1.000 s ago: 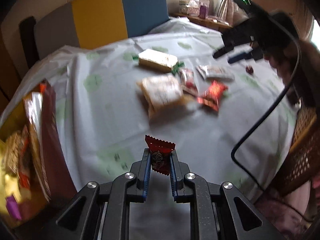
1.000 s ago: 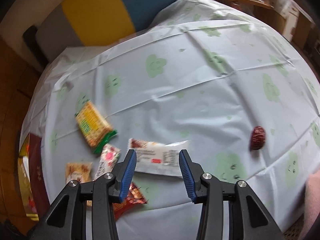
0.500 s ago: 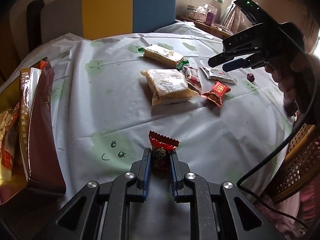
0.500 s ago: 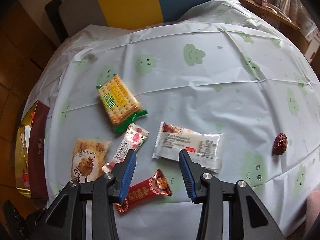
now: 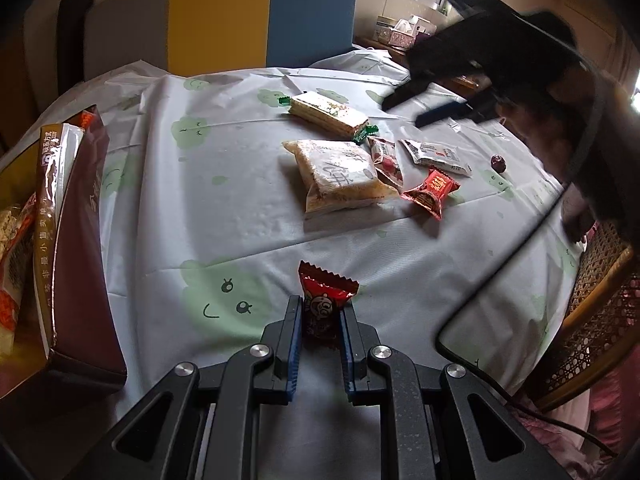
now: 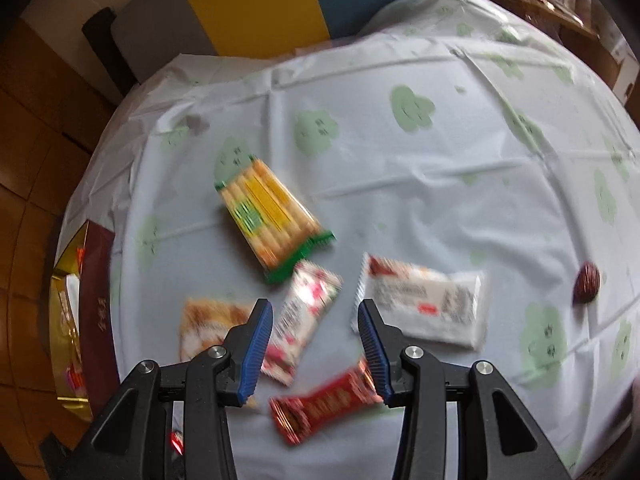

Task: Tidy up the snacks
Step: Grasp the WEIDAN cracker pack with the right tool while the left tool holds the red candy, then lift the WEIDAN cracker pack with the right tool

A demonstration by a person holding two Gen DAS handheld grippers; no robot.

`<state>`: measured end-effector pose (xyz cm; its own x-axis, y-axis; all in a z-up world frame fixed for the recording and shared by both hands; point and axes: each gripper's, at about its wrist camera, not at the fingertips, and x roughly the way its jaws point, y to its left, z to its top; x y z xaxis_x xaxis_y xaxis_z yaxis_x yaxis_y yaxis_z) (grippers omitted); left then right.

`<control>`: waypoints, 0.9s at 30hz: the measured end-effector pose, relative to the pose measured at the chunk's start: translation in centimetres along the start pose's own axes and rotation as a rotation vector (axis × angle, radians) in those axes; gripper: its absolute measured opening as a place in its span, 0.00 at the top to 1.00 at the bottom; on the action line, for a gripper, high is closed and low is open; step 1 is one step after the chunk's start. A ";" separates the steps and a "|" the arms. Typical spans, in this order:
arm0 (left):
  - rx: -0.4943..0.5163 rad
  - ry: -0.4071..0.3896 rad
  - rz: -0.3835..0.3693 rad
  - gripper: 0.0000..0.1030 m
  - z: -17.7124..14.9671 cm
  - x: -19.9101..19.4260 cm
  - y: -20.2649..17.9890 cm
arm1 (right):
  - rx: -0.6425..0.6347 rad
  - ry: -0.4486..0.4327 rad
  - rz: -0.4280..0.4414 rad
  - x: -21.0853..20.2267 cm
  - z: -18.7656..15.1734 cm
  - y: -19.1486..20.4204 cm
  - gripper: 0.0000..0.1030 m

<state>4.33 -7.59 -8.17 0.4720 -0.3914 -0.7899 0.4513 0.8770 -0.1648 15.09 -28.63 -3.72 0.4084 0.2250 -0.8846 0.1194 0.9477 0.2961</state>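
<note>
Left claw (image 5: 320,316) clamped on small red candy (image 5: 325,300), above counter (image 5: 224,216) near edge. Snack box (image 5: 76,264) open at left. Advise: keep grip firm, carry over box mouth, release low.

Right claw (image 6: 316,344) apart, empty, above pink-white packet (image 6: 304,312) and red bar (image 6: 320,408). Advise: centre on one packet only, avoid neighbours.
</note>
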 end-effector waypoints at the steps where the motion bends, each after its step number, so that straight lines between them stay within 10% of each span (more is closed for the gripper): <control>1: 0.000 0.000 0.000 0.83 0.0 0.0 0.0 | -0.019 -0.006 0.001 0.2 0.6 0.7 0.56; 7: -0.003 0.001 -0.006 0.83 0.0 0.0 0.0 | -0.208 -0.020 -0.049 2.5 3.7 5.4 0.30; 14: -0.014 0.003 -0.017 0.83 0.1 0.0 0.2 | -0.341 0.066 -0.202 7.2 5.5 7.0 0.30; 17: -0.017 0.002 -0.021 0.83 0.0 0.0 0.3 | -0.331 0.094 -0.214 8.2 5.4 6.0 0.46; 27: -0.011 0.000 -0.004 0.83 0.0 0.0 0.0 | -0.187 -0.055 -0.253 3.2 6.2 0.9 0.50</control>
<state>4.32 -7.58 -8.18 0.4700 -0.3952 -0.7892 0.4447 0.8784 -0.1750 22.07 -28.44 -4.06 0.4360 -0.0306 -0.8994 0.0571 0.9984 -0.0063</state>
